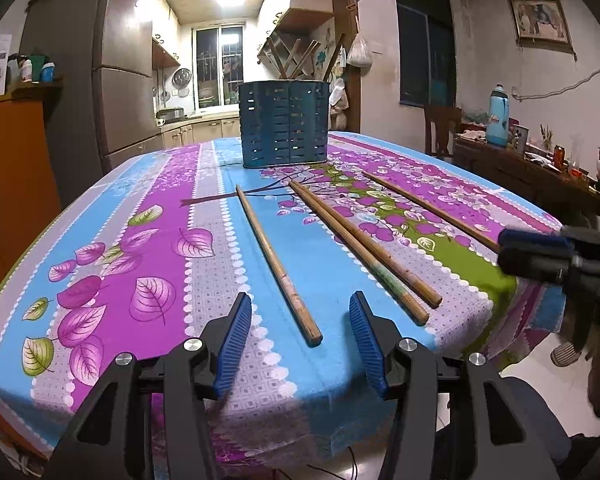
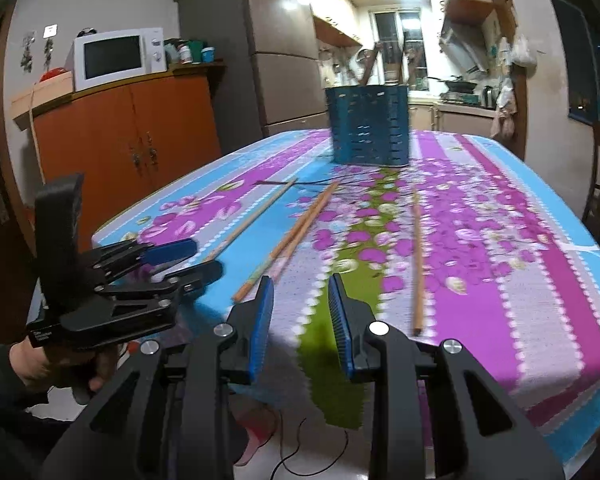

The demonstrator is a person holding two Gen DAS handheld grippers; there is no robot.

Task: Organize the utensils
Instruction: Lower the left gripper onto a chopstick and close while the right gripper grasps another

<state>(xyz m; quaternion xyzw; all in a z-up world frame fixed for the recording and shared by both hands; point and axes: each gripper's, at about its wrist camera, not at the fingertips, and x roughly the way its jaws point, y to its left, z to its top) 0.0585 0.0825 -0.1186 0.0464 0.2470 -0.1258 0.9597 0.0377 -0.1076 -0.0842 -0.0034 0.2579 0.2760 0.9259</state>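
Kitchen behind; floral-cloth table [image 1: 100, 216] carries four chopsticks [image 1: 278, 264] lying loose near the front edge, w/ blue holder [image 1: 283, 124] upright behind them — more sticks inside. Left gripper [image 1: 300, 332] and right gripper [image 2: 300, 316] hover at the edge, jaws released, grasping nothing.

4 wooden chopsticks [image 1: 278, 266] flat on cloth; blue slotted holder [image 1: 283, 124] upright behind.

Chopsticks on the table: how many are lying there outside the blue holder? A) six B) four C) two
B: one chopstick lies alone on the left, a pair lies together in the middle, and another single one lies on the right, all before the blue holder.
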